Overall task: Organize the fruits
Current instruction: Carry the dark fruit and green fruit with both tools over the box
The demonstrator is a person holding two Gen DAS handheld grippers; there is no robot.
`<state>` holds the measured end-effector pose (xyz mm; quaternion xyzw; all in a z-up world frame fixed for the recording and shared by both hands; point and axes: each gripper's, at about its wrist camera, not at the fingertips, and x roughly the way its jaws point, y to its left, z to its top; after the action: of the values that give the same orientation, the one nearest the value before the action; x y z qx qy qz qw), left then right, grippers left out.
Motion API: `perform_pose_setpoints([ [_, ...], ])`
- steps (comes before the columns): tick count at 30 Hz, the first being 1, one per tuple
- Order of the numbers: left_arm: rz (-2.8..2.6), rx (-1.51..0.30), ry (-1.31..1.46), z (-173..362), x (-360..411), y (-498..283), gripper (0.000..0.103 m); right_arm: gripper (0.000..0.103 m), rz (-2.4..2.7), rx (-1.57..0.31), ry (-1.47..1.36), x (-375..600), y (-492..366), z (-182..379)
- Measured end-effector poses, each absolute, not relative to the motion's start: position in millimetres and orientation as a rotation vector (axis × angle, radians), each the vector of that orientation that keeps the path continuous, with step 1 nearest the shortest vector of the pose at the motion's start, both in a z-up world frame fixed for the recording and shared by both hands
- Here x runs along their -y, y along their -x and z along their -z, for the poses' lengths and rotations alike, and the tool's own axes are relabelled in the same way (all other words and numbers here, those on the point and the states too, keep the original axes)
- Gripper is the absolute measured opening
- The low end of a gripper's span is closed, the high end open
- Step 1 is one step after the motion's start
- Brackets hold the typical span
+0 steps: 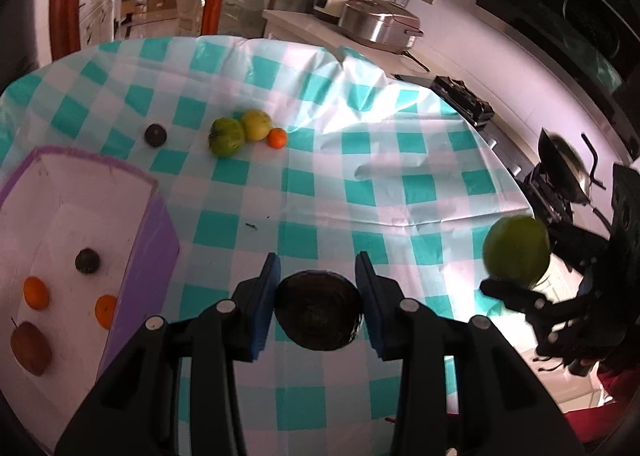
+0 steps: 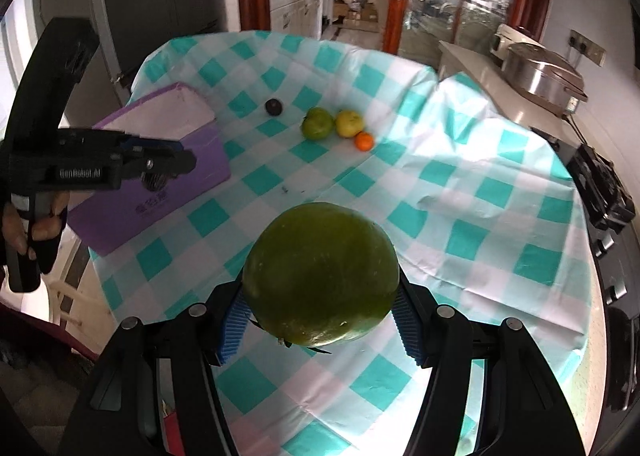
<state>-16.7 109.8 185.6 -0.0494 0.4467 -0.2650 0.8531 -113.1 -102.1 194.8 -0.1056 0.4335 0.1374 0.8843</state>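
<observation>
Left wrist view: left gripper (image 1: 318, 288) clamps a dark fruit (image 1: 319, 311); right gripper (image 2: 320, 318) grips a green fruit (image 2: 320, 276).

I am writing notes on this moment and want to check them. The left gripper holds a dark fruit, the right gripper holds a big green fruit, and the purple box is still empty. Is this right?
Not quite: the purple box is not empty. The left wrist view shows four fruits inside it. The rest holds: the left gripper grips a dark fruit, and the right gripper holds a big green fruit.
</observation>
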Motion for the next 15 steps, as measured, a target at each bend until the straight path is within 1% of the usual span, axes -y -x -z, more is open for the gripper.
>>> perform_pose_setpoints([
  [4, 0.542, -0.940, 0.150, -182.7, -128.2, 13.1, 0.039, 0.062, -0.317, -0.923, 0.242, 80.9, 102.0, -188.7],
  [9, 0.520, -0.920, 0.220, -185.5, -168.7, 2.2, 0.039, 0.062, -0.374, -0.932, 0.261, 38.4, 80.5, -187.4],
  [15, 0.487, -0.901, 0.261, -194.2, -240.4, -18.4, 0.039, 0.062, -0.473, -0.942, 0.261, -55.3, 37.5, -191.2],
])
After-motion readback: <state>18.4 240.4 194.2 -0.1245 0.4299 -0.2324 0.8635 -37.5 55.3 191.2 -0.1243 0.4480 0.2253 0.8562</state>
